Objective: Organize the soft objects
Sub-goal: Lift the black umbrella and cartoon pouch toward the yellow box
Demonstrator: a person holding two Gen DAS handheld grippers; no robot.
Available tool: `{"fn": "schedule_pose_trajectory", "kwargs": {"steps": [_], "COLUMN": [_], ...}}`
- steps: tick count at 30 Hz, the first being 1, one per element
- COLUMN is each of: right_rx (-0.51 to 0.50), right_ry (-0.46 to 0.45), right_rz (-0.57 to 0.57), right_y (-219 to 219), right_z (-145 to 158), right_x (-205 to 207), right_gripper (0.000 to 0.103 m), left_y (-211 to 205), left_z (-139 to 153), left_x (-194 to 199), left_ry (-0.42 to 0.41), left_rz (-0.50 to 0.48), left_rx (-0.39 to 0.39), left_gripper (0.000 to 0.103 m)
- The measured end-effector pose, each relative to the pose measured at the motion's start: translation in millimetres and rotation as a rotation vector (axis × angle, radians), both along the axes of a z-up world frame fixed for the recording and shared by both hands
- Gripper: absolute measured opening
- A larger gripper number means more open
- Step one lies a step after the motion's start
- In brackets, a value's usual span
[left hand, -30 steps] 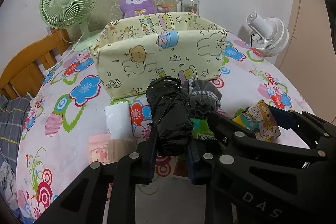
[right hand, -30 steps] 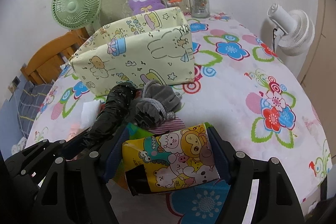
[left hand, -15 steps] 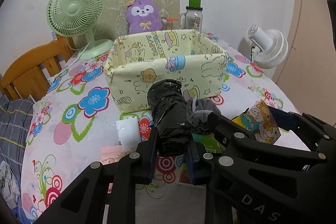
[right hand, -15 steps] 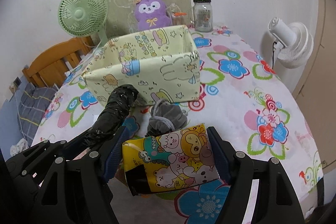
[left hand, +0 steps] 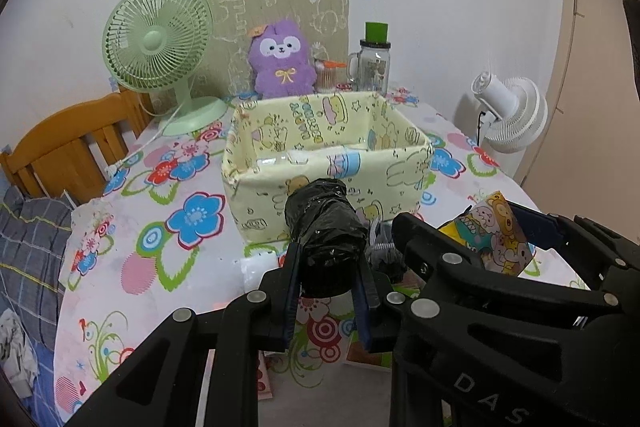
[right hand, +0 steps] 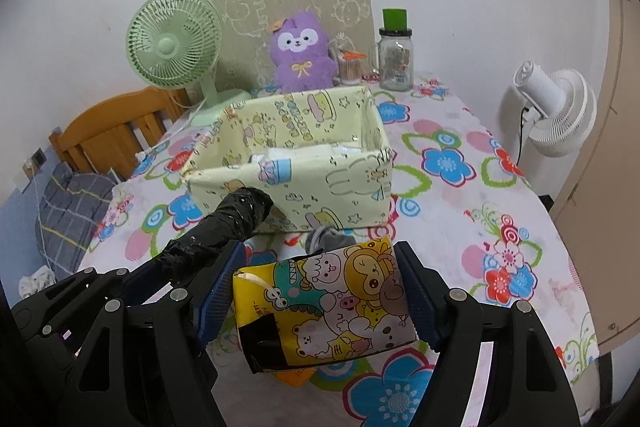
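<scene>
My left gripper (left hand: 326, 255) is shut on a black plastic-wrapped roll (left hand: 324, 227), held above the table in front of the yellow cartoon fabric box (left hand: 384, 171). My right gripper (right hand: 320, 283) is shut on a yellow cartoon tissue pack (right hand: 328, 299), also lifted. The roll (right hand: 224, 227) and left gripper show at the left of the right wrist view; the pack (left hand: 496, 235) shows at the right of the left wrist view. The box (right hand: 340, 187) is open-topped with white items inside. A grey knit item (right hand: 328, 239) lies on the table before the box.
A green fan (left hand: 160, 47), a purple plush (left hand: 280, 63) and a glass jar (left hand: 372, 67) stand behind the box. A white fan (left hand: 512, 115) is at the right table edge. A wooden chair (left hand: 68, 143) is at left. A white packet (left hand: 260, 267) lies on the floral tablecloth.
Both grippers have risen and pulled back with their objects; the box's inside now shows and the grey knit item sits lower in view.
</scene>
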State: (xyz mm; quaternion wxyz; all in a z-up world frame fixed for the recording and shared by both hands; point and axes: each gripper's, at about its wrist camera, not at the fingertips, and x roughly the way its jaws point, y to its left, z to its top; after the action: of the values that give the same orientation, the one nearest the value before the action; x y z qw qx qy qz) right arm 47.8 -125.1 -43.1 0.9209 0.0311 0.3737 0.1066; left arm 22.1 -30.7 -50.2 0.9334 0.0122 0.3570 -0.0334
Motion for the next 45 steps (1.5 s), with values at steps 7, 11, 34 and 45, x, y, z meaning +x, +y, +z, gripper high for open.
{"fn": "schedule_pose_trajectory", "kwargs": {"steps": [7, 11, 34, 45], "right_rx": [0.007, 0.011, 0.013, 0.013], "right_ry": [-0.028, -0.041, -0.109, -0.114], "right_rz": [0.004, 0.005, -0.013, -0.011], "right_y": [1, 0, -2, 0], "right_z": [12, 18, 50, 57], "right_x": [0, -1, -1, 21], "right_gripper": [0.077, 0.077, 0.077, 0.077], "left_y": [-2, -3, -4, 1], "left_z": [12, 18, 46, 52], "left_x": [-2, -4, 3, 26], "left_ry": [-0.028, -0.042, -0.103, -0.105], "left_rz": [-0.002, -0.005, -0.023, -0.02], "left_rx": [0.006, 0.009, 0.01, 0.013], "left_gripper": [0.021, 0.021, 0.021, 0.021]}}
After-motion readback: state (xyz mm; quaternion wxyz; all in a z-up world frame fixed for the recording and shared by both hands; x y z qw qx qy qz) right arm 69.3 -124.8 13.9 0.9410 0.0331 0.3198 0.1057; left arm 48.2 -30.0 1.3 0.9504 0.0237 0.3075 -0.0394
